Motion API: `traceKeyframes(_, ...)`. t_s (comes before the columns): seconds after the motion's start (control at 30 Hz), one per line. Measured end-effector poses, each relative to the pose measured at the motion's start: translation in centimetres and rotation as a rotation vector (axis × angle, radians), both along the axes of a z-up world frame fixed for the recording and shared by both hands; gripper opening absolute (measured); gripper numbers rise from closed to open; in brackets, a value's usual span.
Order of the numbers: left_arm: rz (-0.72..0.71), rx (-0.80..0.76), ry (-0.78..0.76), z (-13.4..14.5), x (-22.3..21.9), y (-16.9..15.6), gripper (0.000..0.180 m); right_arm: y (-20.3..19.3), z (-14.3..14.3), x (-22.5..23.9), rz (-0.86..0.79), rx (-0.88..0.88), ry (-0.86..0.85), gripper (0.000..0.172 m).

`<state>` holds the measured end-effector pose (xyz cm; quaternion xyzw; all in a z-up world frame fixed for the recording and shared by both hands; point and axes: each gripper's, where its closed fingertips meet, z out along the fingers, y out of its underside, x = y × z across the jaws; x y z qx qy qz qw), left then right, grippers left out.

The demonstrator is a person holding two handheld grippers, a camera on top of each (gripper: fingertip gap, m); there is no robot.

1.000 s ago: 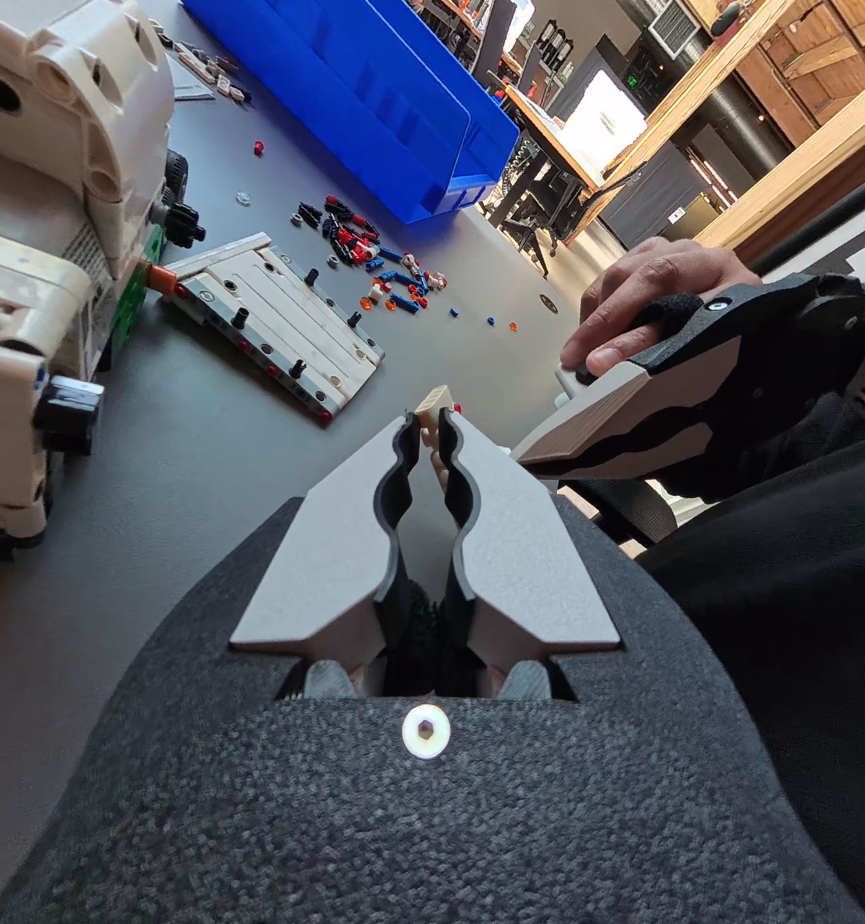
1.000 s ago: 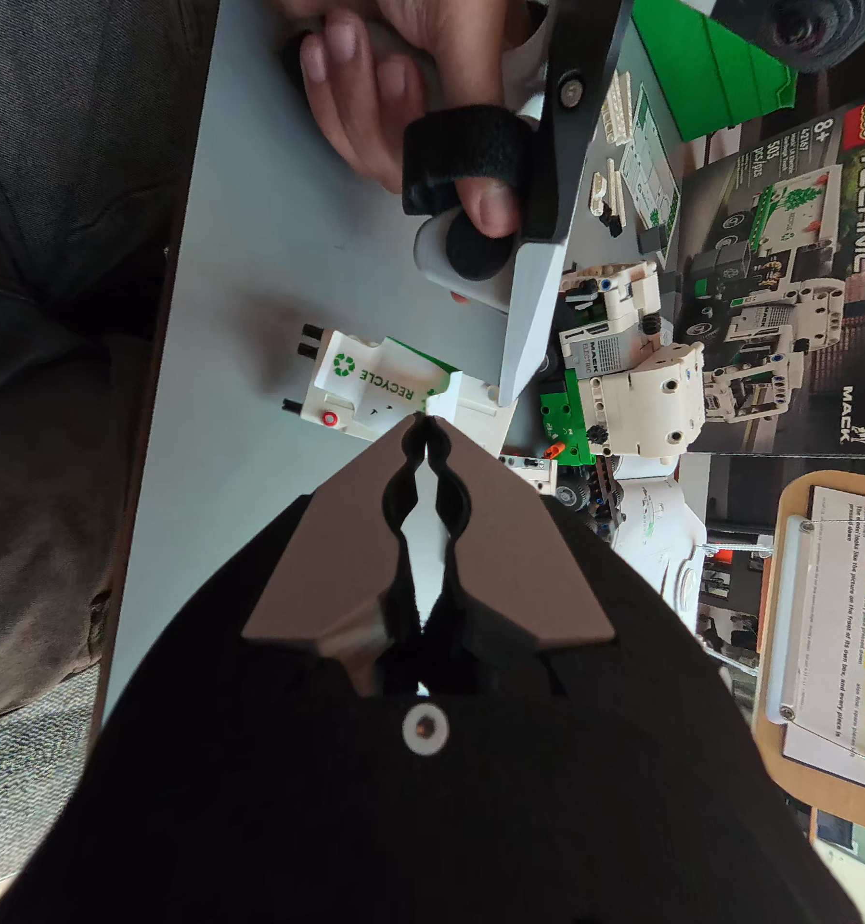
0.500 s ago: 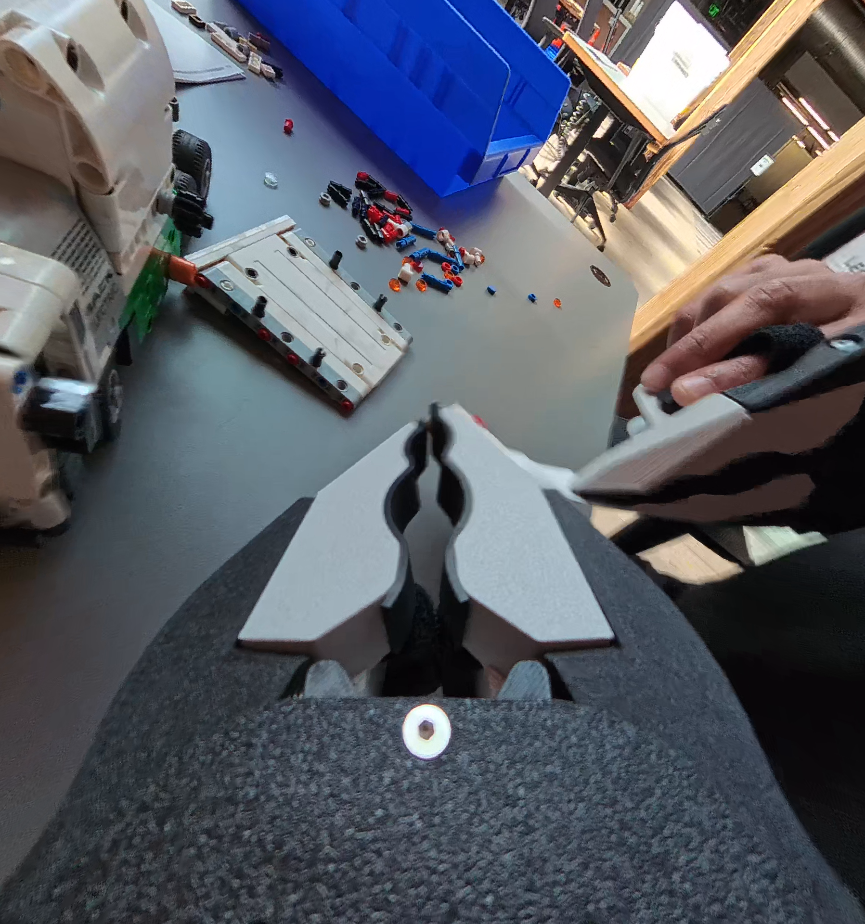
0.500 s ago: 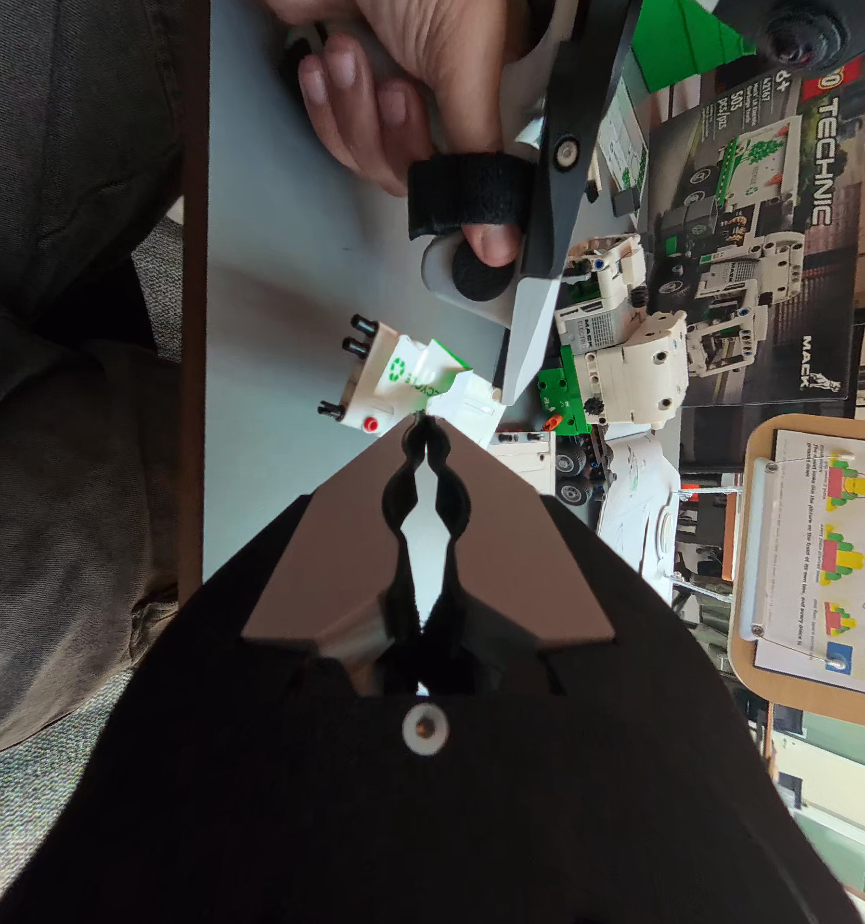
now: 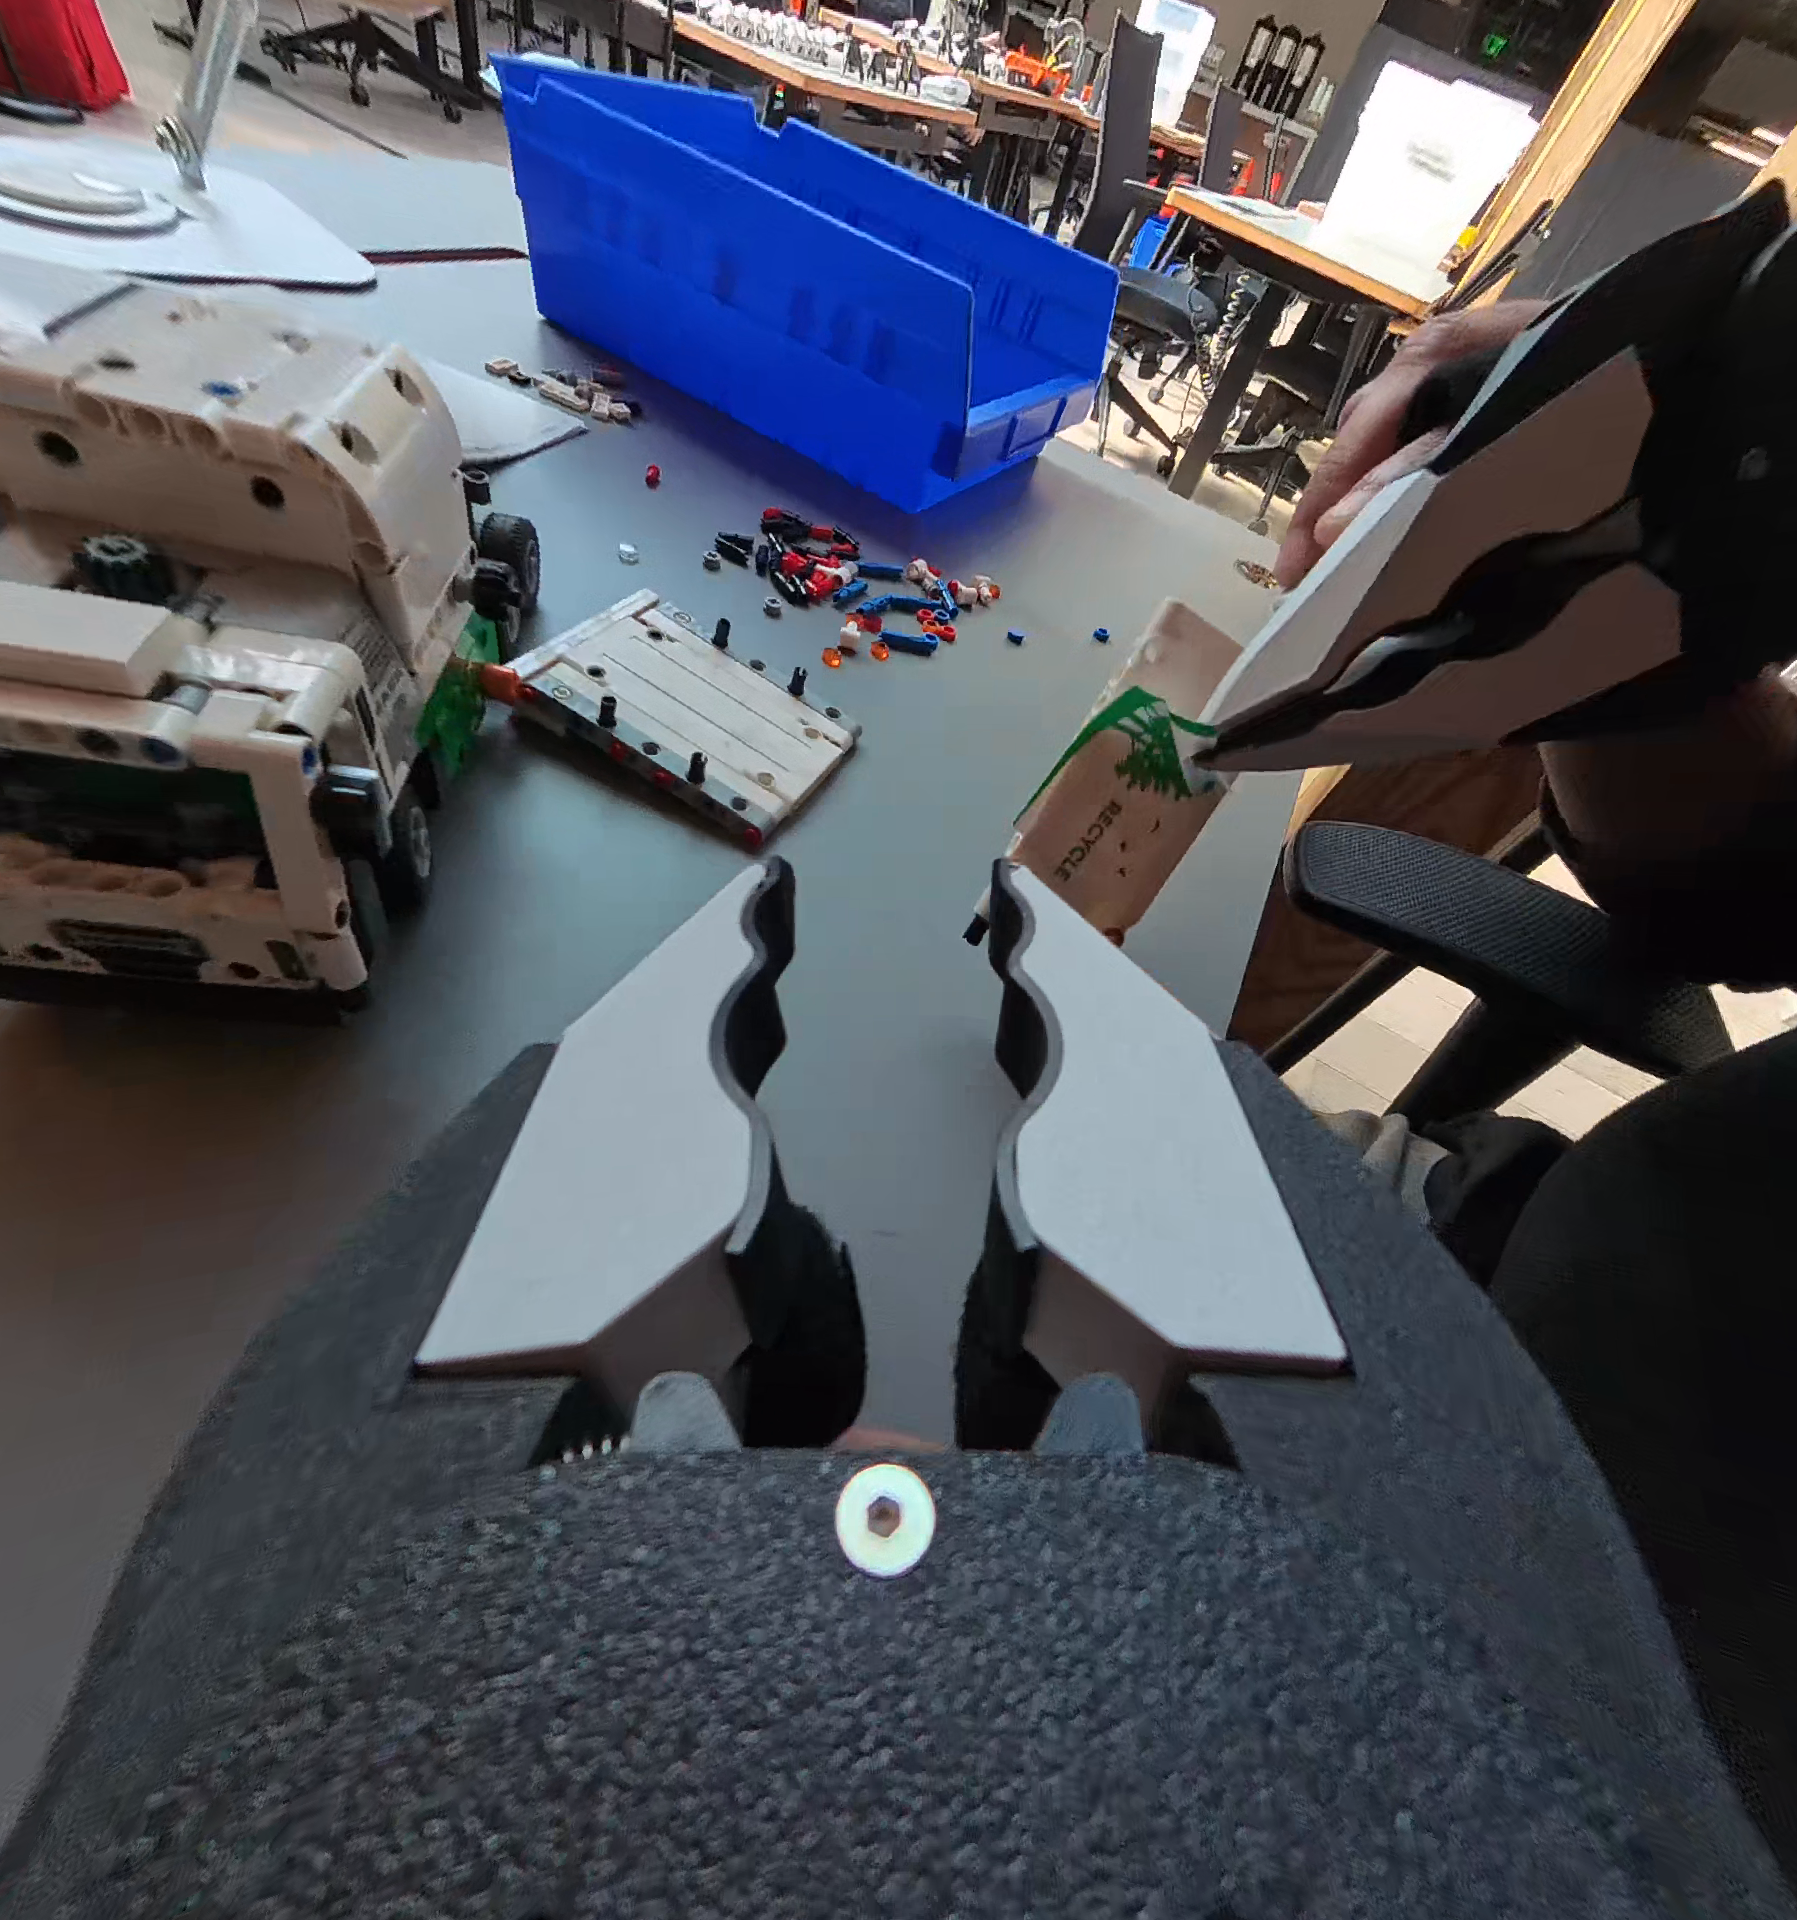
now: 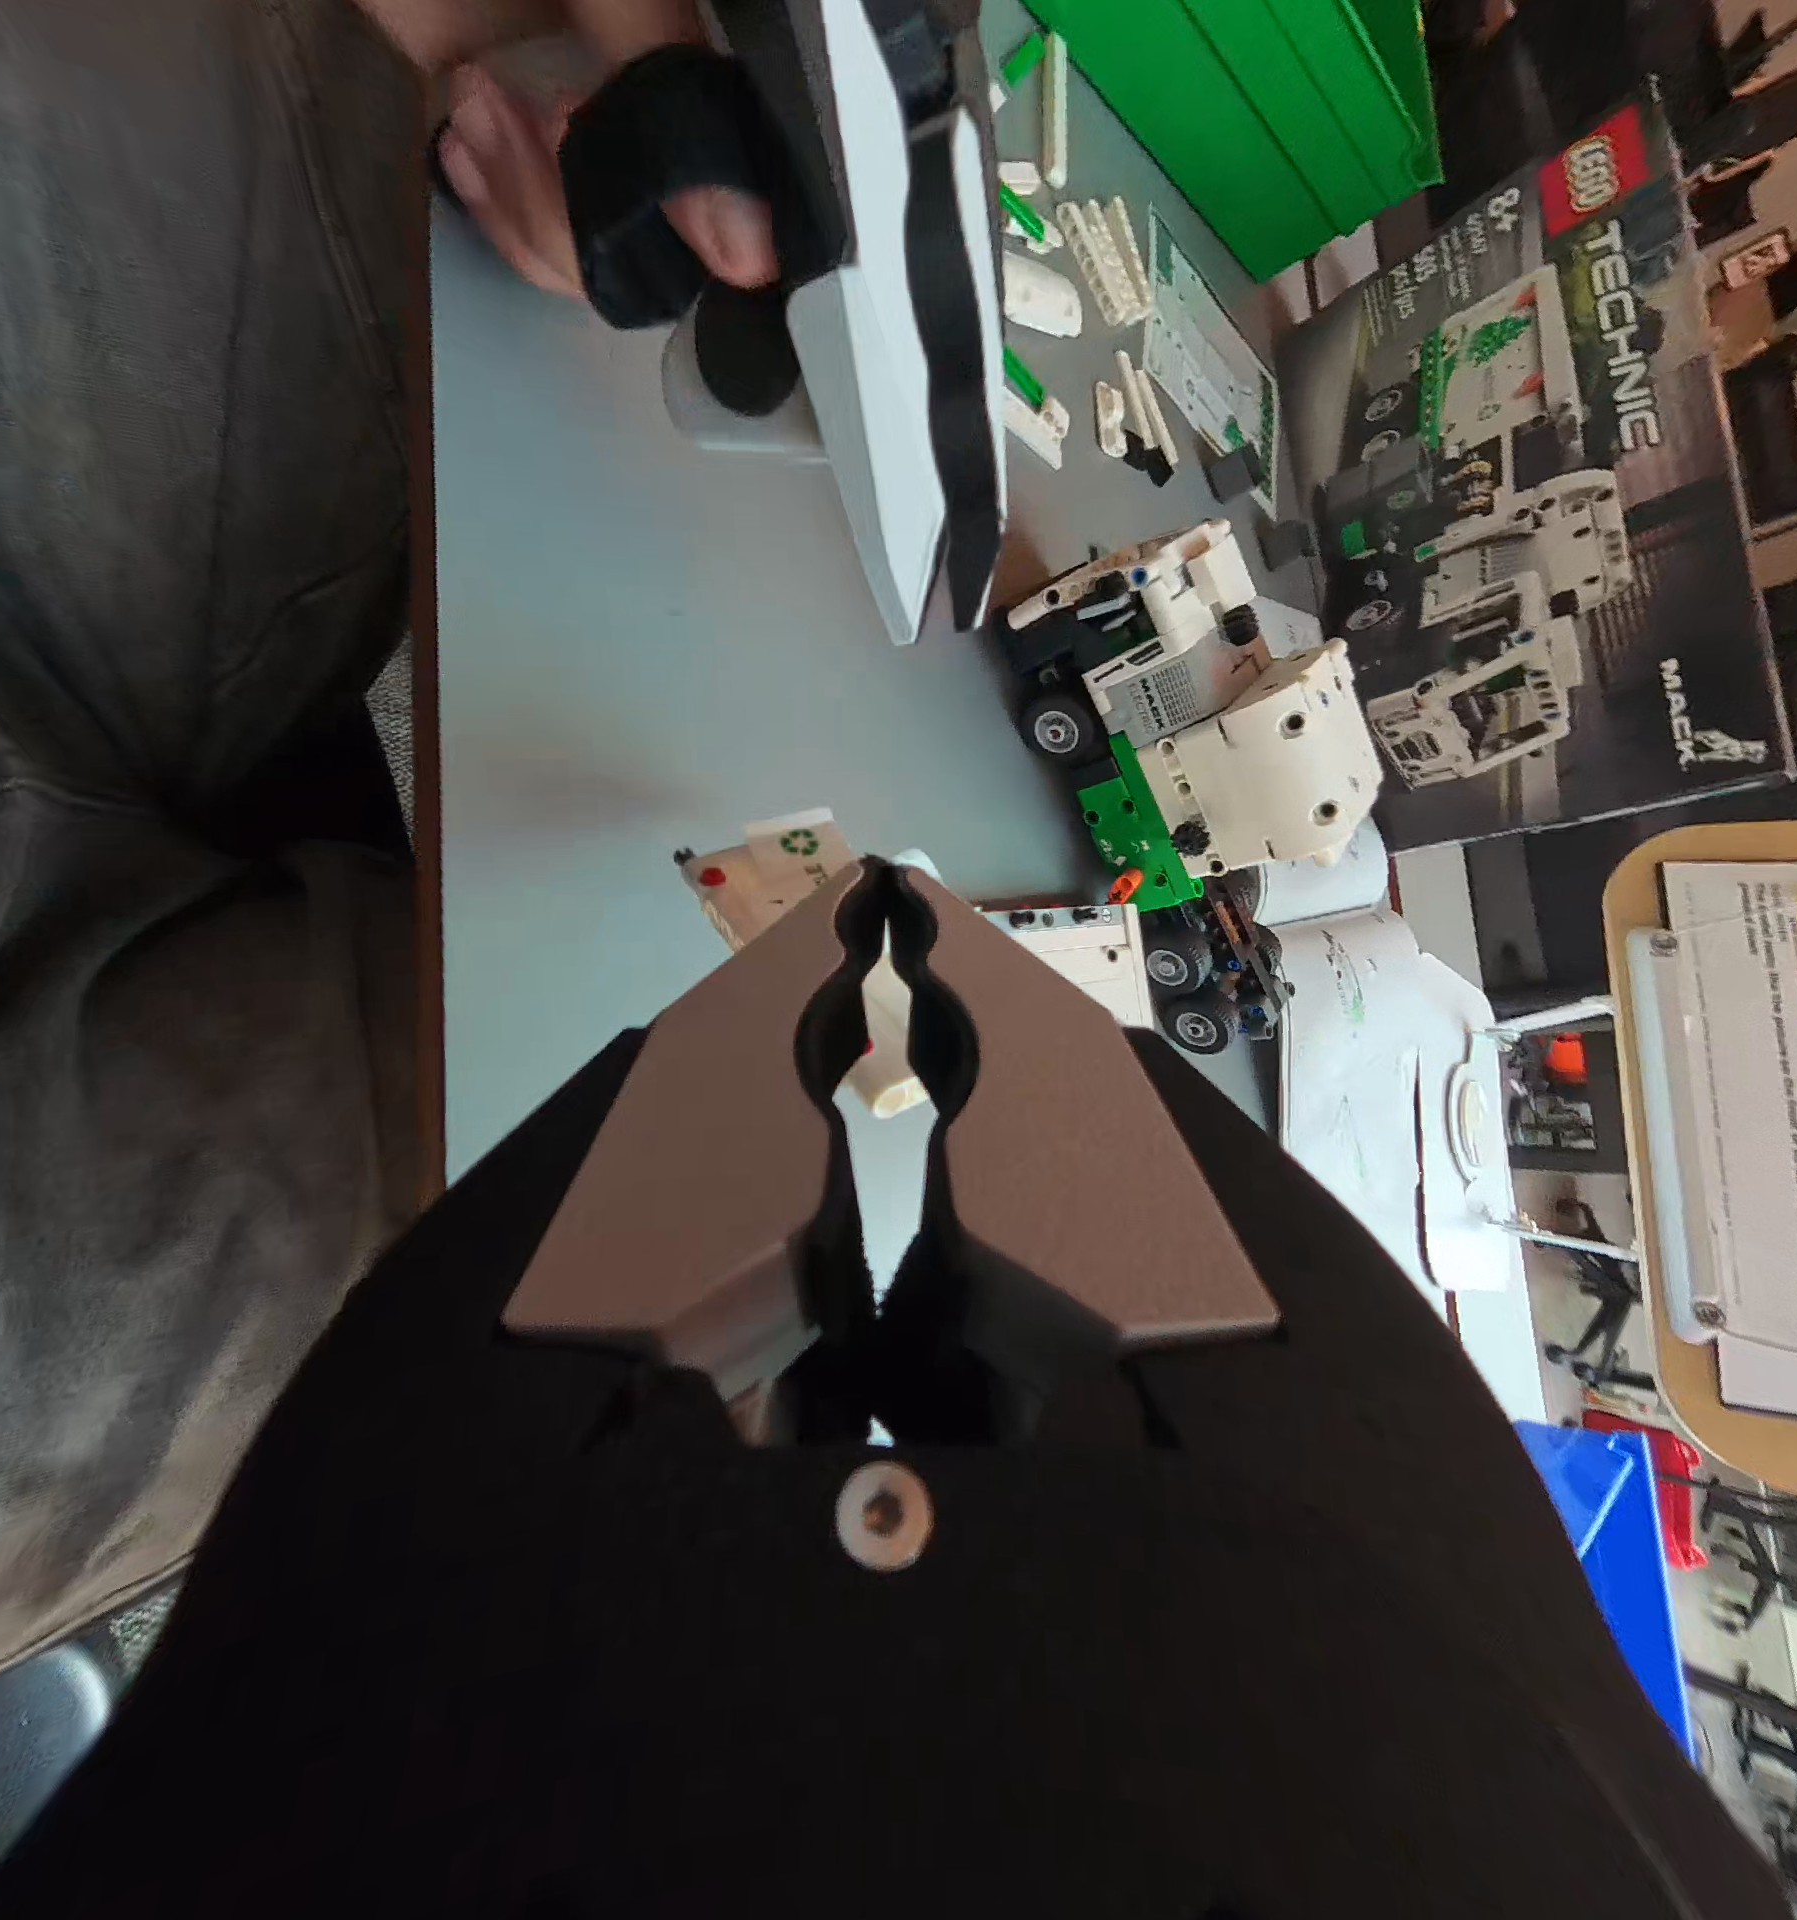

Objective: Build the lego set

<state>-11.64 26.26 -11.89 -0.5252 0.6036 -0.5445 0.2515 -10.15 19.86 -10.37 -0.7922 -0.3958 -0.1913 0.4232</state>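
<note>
Off table edge, right claw (image 5: pixel 1211 753) pinching white panel (image 5: pixel 1122 800), maybe clamped; left claw (image 5: pixel 889 914) wide, w/ nothing.

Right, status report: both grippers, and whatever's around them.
Left gripper open, empty, above grey table. Right gripper shut on white panel with green tree print, held off the table. Toy garbage truck and flat white panel lie left.

A blue bin (image 5: pixel 811 312) stands behind the white toy truck (image 5: pixel 198 623); small loose pins (image 5: pixel 852 592) lie scattered between them on the tabletop (image 5: pixel 561 935), near a flat white panel (image 5: pixel 686 717).
</note>
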Motion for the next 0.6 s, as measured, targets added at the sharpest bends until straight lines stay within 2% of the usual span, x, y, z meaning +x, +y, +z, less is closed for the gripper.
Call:
traceKeyframes(0.03,-0.001,0.010,-0.015,0.4,0.0,0.3,0.042,-0.1,0.0,-0.1,0.037,-0.016,-0.001,0.000)
traceKeyframes(0.1,-0.051,-0.040,-0.029,1.6,0.3,0.3,0.053,-0.5,0.3,-1.1,0.146,-0.028,-0.023,0.000)
traceKeyframes(0.2,-0.168,-0.140,-0.012,2.6,1.8,-0.6,0.062,-1.0,0.5,-1.5,0.224,-0.052,-0.135,0.000)
traceKeyframes(0.27,-0.305,-0.247,-0.005,3.5,2.4,-2.3,0.061,-1.7,0.6,-2.6,0.333,-0.054,-0.191,0.000)
traceKeyframes(0.33,-0.469,-0.322,0.036,3.9,2.3,-4.3,0.062,-1.9,1.0,-2.9,0.376,-0.043,-0.234,0.000)
traceKeyframes(0.47,-0.698,-0.247,0.082,3.2,1.4,-7.6,0.057,-2.6,1.0,-3.4,0.449,-0.075,-0.223,0.000)
traceKeyframes(0.6,-0.814,-0.260,0.131,3.5,1.6,-8.9,0.042,-2.6,0.9,-3.4,0.475,-0.098,-0.240,0.000)
